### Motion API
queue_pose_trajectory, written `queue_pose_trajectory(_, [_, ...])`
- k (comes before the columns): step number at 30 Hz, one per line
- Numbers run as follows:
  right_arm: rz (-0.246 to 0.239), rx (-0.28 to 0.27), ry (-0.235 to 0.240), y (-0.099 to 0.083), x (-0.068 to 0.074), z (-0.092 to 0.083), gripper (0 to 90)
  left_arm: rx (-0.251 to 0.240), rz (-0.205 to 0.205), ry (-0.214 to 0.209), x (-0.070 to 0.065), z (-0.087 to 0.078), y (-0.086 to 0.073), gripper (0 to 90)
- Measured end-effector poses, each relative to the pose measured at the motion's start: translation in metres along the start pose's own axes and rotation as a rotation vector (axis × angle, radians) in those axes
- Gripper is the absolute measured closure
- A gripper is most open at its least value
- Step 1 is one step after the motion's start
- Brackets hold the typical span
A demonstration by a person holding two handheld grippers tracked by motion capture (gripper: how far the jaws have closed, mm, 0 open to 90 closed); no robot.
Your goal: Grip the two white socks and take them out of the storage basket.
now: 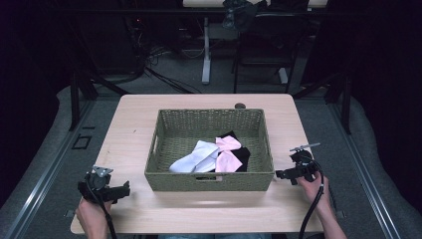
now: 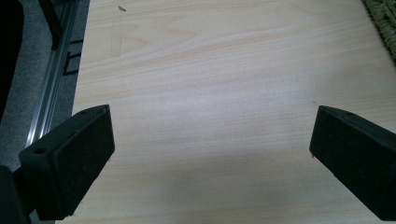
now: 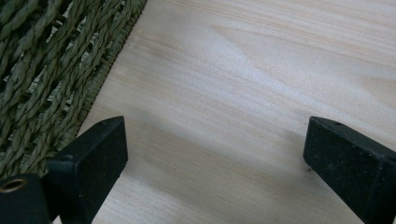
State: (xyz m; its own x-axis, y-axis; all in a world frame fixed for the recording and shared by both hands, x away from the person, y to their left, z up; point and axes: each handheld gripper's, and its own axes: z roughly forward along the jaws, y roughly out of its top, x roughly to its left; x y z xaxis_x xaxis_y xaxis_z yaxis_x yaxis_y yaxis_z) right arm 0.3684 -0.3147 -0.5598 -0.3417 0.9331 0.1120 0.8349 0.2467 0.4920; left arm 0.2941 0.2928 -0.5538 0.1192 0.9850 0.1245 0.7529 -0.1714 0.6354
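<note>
While the olive-green woven rectangular basket point(image 1: 209, 149) sits in the middle of the pale wooden surface point(image 1: 134, 124), nothing of the sorting or emptying work looks begun. Inside it lie a white folded cloth point(image 1: 195, 158), a pink cloth point(image 1: 228, 152) and a black cloth point(image 1: 242, 153), bunched together toward the near right part of the floor of the basket, the pink piece overlapping the black one. The left gripper point(image 1: 124, 189) rests low at the near left corner of the surface, well apart from the basket, its fingers point(image 2: 70, 163) spread wide with bare wood between them. The right gripper point(image 1: 278, 174) sits just beside the basket's right wall, fingers point(image 3: 88, 163) likewise wide and holding nothing. Judging from this, every cloth remains to be reached for; the right gripper seems the closer one to start.
</note>
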Motion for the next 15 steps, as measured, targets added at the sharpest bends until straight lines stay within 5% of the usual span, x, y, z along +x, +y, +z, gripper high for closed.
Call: queue_pose_trajectory(15, [0.001,-0.003,0.006,0.0,0.002,-0.001,6.1,-0.023,-0.046,-0.055,0.002,-0.011,0.005,0.2])
